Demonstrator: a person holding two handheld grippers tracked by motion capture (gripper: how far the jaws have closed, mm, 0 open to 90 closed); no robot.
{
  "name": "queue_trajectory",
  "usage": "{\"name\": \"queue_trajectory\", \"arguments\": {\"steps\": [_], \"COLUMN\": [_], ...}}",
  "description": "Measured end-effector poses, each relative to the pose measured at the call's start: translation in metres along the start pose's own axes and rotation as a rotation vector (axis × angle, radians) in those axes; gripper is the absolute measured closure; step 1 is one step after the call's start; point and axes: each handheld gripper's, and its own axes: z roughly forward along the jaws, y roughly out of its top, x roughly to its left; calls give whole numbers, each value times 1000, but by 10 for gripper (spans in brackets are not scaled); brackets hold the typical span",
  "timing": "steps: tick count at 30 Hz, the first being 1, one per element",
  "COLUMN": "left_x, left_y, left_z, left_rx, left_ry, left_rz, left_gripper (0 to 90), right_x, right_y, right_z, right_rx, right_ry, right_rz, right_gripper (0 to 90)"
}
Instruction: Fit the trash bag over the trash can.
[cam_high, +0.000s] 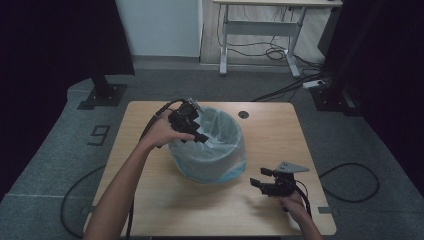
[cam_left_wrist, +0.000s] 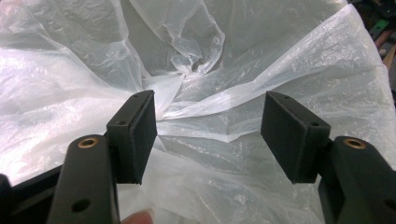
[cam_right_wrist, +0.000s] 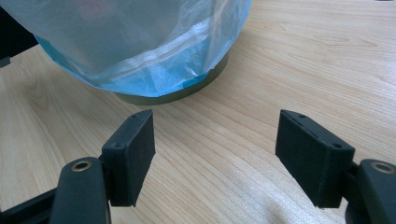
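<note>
A round bin (cam_high: 210, 155) lined with a thin pale-blue plastic bag (cam_high: 220, 135) stands in the middle of the wooden table (cam_high: 150, 200). My left gripper (cam_high: 196, 137) hovers over the bin's left rim, jaws open. In the left gripper view the jaws point down into the crumpled white bag lining (cam_left_wrist: 196, 56), and nothing sits between the pads (cam_left_wrist: 140, 135). My right gripper (cam_high: 260, 178) rests low on the table at the bin's right front, open and empty. In the right gripper view the bin's dark base (cam_right_wrist: 187, 91) and the bag's hem (cam_right_wrist: 154, 70) lie just ahead.
A round cable hole (cam_high: 243, 114) marks the table's far side. Cables trail over the grey carpet (cam_high: 350, 175). A white desk frame (cam_high: 260, 30) stands at the back, and a black stand base (cam_high: 102, 95) stands at the far left.
</note>
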Motion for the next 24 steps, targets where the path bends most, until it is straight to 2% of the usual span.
{"name": "queue_trajectory", "arguments": {"steps": [12, 24], "left_x": [-5, -13], "left_y": [-25, -59], "left_z": [-22, -45], "left_rx": [-115, -231], "left_ry": [13, 35], "left_rz": [-20, -44], "left_gripper": [356, 352], "right_x": [1, 0], "right_y": [0, 1], "right_z": [1, -1], "right_rx": [2, -3], "right_ry": [-1, -6], "right_rz": [-4, -1], "right_gripper": [278, 278]}}
